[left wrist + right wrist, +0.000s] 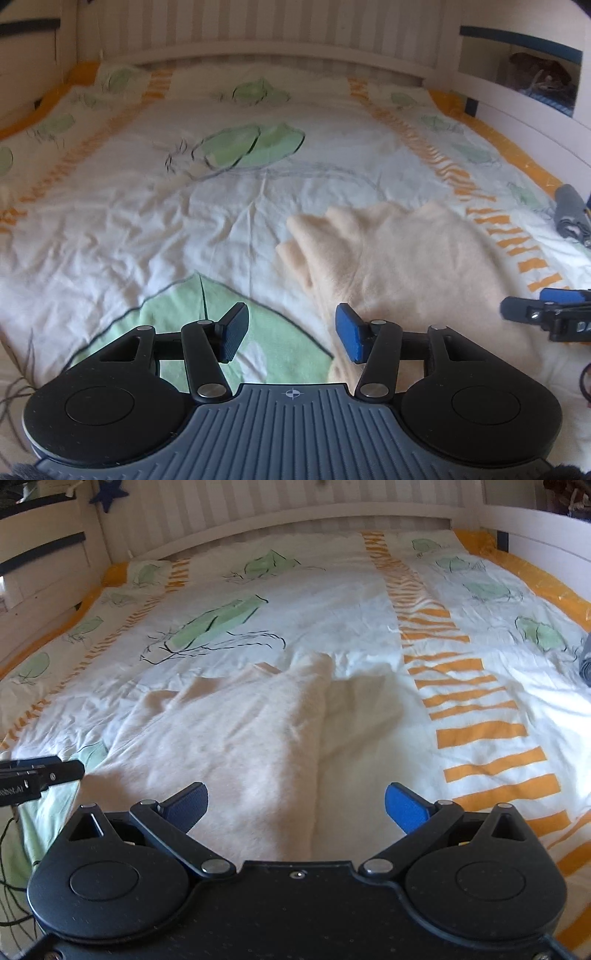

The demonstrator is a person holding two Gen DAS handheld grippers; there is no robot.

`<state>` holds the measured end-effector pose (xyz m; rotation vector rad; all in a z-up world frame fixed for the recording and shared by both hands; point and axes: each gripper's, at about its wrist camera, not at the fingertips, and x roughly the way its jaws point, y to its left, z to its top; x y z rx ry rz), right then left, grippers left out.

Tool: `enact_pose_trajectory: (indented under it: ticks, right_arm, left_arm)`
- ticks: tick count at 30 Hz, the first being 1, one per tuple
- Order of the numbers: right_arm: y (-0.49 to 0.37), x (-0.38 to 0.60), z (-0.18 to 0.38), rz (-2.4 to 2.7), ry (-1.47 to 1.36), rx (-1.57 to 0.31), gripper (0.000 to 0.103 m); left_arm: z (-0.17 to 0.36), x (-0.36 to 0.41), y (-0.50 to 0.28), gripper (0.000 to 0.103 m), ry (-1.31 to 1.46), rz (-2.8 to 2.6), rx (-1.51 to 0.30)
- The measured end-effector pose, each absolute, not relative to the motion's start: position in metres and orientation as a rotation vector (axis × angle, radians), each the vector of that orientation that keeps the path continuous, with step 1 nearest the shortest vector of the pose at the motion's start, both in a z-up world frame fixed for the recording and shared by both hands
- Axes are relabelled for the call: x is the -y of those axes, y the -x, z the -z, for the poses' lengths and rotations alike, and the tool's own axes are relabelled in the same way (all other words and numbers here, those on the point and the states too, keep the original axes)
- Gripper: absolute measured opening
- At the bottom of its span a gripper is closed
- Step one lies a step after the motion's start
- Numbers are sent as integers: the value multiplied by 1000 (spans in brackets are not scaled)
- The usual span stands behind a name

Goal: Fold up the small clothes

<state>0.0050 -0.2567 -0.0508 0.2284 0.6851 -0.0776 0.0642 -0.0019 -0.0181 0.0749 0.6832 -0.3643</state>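
A wide bed (110,229) fills both views, its white duvet printed with green leaves and orange striped bands, with a pale slatted headboard (258,33) across the top of the frame. On the duvet lies a cream fleece garment (236,731), rumpled and partly doubled over, sitting centre-left in my right view and at the centre-right in my left view. A grey folded item (570,212) rests at the right edge of the left view. My left claw (291,334) hangs over the duvet at the garment's near left edge, half spread, holding nothing. My right claw (295,806) hangs above the garment, spread wide, empty too.
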Motion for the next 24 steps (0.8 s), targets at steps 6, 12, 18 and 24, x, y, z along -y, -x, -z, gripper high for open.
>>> enact_pose_trajectory:
  ticks: [6,12,18,24]
  right_arm:
    - [-2,251,50,74,-215,-732,102]
    - [-1,245,61,77,-178,-833,102]
    - [6,246,53,78,-200,-796,102]
    - [17,245,37,105,-198,-733,102]
  left_arm:
    - [28,19,-57,51,-147,398,-719]
    - [58,14,-64,52,-160,342,-845]
    - [31,8,-58,51,-123,362,-797]
    - [5,11,-40,51,-98,339,-734]
